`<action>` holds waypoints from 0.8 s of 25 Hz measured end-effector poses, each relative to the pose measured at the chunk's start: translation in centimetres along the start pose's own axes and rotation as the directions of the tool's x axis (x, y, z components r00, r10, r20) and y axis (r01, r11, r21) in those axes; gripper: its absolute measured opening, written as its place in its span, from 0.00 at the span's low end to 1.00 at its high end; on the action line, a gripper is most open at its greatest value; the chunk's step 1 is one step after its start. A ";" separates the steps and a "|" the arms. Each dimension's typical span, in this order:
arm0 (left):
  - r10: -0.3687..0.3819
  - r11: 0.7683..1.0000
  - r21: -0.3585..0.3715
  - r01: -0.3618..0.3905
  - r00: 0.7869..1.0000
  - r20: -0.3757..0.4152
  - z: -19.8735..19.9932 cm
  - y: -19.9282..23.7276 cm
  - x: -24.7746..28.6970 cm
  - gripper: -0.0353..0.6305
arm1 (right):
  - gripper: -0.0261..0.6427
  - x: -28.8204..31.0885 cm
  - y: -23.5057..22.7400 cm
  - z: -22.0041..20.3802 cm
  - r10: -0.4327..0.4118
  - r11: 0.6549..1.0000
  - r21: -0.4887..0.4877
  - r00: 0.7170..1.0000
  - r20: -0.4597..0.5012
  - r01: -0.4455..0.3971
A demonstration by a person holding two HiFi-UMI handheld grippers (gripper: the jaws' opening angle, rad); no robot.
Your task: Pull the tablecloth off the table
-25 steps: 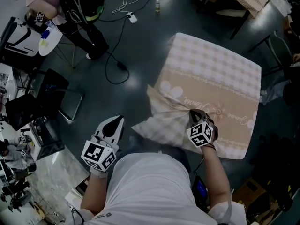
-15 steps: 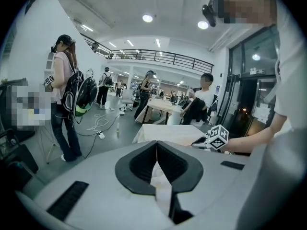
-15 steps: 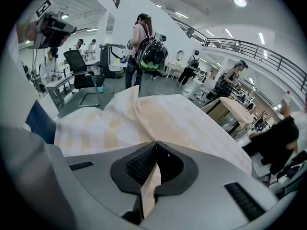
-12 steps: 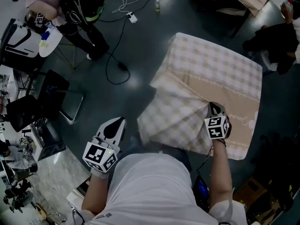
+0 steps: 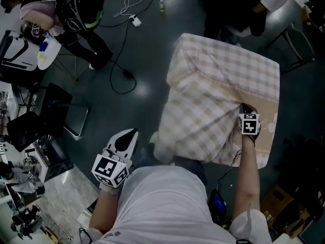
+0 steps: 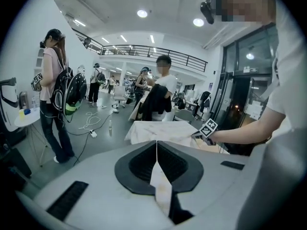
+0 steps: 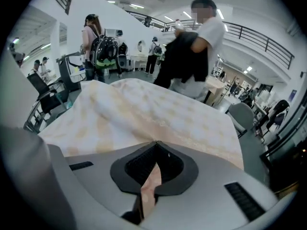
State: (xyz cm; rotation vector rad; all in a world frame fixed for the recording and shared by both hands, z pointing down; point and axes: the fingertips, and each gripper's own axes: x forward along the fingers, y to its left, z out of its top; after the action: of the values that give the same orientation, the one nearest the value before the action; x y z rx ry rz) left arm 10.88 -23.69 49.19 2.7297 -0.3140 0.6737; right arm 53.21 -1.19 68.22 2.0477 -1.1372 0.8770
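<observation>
Floor (image 5: pixel 147 50) area, far left of the head view: a person with a backpack (image 5: pixel 84 4) stands beside a small white round table (image 5: pixel 48 47), and a black chair (image 5: pixel 48 111) stands lower down. A black cable (image 5: pixel 119 60) runs across the dark floor to a white plug block (image 5: pixel 134 20). A small bottle (image 5: pixel 162 5) stands upright near it.

Left gripper (image 5: pixel 133 131): held low at the wearer's left side, over bare floor and well apart from the table. Its own view shows the jaws pressed together with nothing gripped. The tips point toward the draped table in the distance.

Tablecloth (image 5: pixel 203 111): pale, checked, with a beige band. It lies on the table, which is hidden beneath it. The near-left part is lifted and folded over toward the right, so a bulky layer lies across the middle. One loose corner (image 5: pixel 161 147) hangs off the near-left side. The far edge hangs down over the table's far side.

Right gripper (image 5: pixel 246 107): positioned over the right part of the table top, arm extended. Its own view shows the jaws closed on a pinch of the tablecloth, the fabric bunching up to the tips.

Beyond the table, a second person (image 5: pixel 244 4) in a white top stands holding a dark garment (image 7: pixel 184 56).
</observation>
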 end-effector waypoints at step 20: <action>-0.379 0.851 0.154 0.502 0.790 -0.481 -11.2 -6.5 9.1 0.44 | 0.10 -9.1 -3.9 -7.5 -0.152 0.890 0.443 0.987 0.060 0.110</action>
State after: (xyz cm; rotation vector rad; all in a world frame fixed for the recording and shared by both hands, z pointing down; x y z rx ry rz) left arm 15.92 -14.96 61.39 2.6326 0.5606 1.2175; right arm 51.07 10.53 64.59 2.5226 -0.8889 1.0526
